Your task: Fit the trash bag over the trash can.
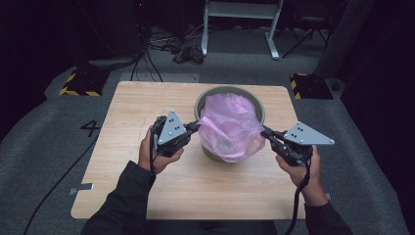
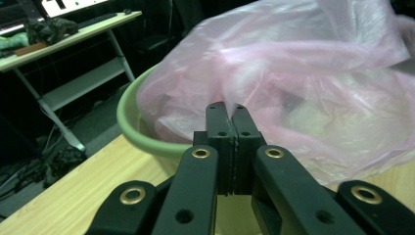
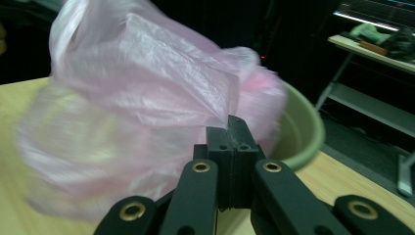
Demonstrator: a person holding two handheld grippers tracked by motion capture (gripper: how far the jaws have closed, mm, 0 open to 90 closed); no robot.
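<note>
The left tool point(image 1: 192, 128) is seen left of centre in the high view, its jaws pressed together on a pinch of the pink plastic bag point(image 1: 229, 126); in the left gripper view the film is drawn to a peak between the closed jaws at the middle of the frame. The right tool point(image 1: 267, 133), right of centre in the high view, is likewise closed on the bag's opposite edge, as the right gripper view shows, with the film gathered at the jaw tips. The bag sits in and over the green basin point(image 1: 205, 97), which stands on the wooden surface point(image 1: 127, 161) in the upper middle of the high view; the bag's front is draped over the basin's near rim, while the far rim is left uncovered.

The step in hand is judged to be the fitting of the bag as a liner over the basin's rim. It would be done well if both pinches are kept firm, the two edges are drawn apart evenly so that the mouth is opened wide, and the film is then carried down over the rim on each side. A gentle, balanced pull is advised, since thin film may tear or slip, and the light basin may be dragged across the surface.
</note>
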